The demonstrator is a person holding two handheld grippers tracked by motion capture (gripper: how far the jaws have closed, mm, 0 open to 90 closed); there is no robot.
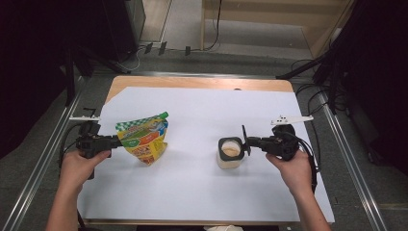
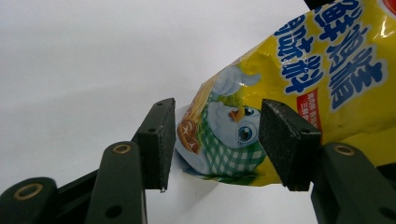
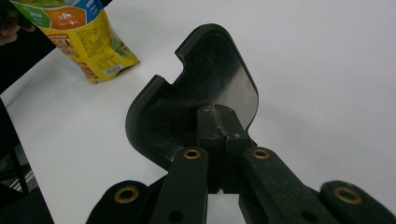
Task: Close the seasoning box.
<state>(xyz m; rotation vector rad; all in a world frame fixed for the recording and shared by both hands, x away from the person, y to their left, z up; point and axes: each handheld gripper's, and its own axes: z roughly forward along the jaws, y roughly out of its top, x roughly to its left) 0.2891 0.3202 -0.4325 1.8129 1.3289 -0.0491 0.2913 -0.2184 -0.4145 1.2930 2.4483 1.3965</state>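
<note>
- Table [image 1: 202, 83]: wooden top, mostly covered by a white paper sheet [image 1: 202, 183].
- Left hand [image 1: 79, 166], at the left edge of the sheet, holds the left gripper [image 1: 117, 141] roughly level, pointing right toward the pouch.
- Left gripper jaws: parted, one pad either side of the pouch's lower corner. In the left gripper view the left pad sits just beside the pouch edge with a thin gap; the right pad overlaps the pouch face, contact there cannot be told. No squeeze or crumple visible at the pads.
- Pouch [image 1: 143, 139]: yellow printed stand-up bag, green-and-white checked strip along the top, cartoon bird [image 2: 233, 128] on the front. Stands upright on the sheet, left of centre, leaning slightly.
- Jar [image 1: 230, 154]: small clear container with pale contents and a black square rim, standing on the sheet right of centre, well apart from the pouch.
- Lid [image 3: 201, 88]: flat black plate with rounded corners, held on edge just beside the jar's right side.
- Right gripper [image 1: 246, 140] jaws: fully closed, clamped on the lid's edge, as seen in the right gripper view.
- Right hand [image 1: 293, 166] holds that gripper level, pointing left.
</note>
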